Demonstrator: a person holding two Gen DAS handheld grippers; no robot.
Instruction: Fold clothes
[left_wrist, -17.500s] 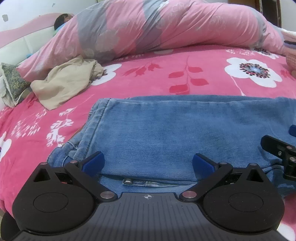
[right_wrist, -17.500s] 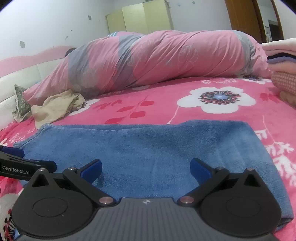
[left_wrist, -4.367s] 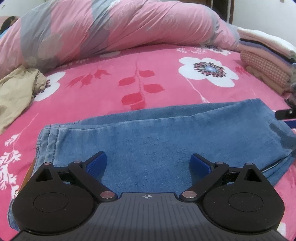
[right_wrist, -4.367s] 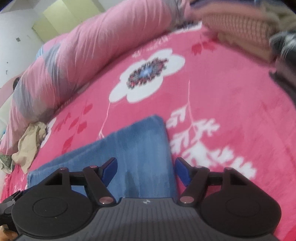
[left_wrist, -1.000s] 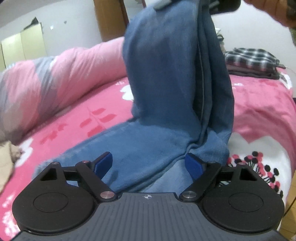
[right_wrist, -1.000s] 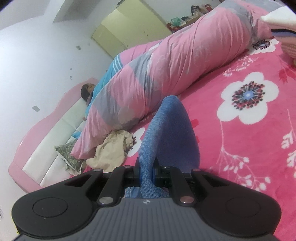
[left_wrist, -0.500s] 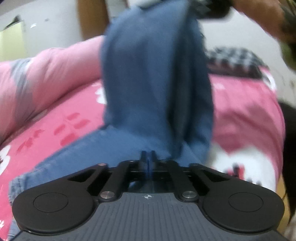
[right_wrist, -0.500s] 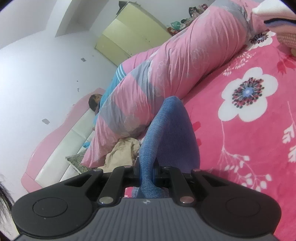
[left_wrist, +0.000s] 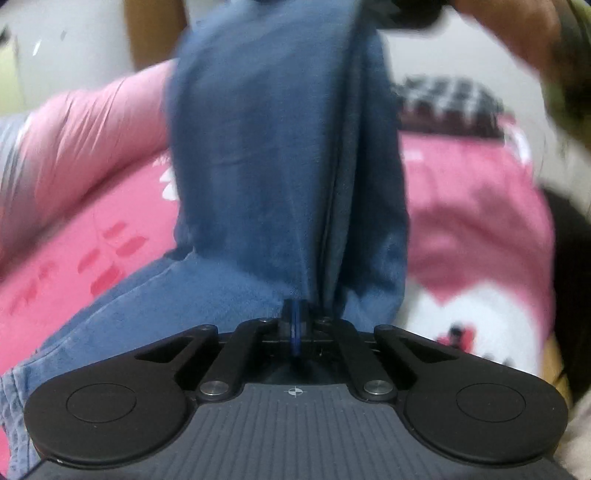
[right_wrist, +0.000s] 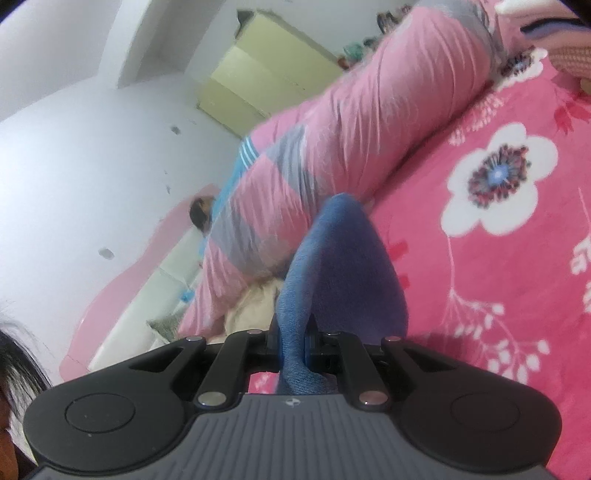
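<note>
Our right gripper (right_wrist: 293, 341) was clamped on the jeans (left_wrist: 284, 166), lifting one end above the bed (right_wrist: 480, 295); our left gripper (left_wrist: 294, 321) had its jaws pressed together at the draped denim — whether it caught cloth we could not tell. If not, the fold would slump.

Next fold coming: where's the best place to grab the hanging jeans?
Probably low on the jeans, at the vertical side seam just above where they bend onto the bed, coming level from the near side: the right gripper holds them up, so that seam hangs straight.
</note>
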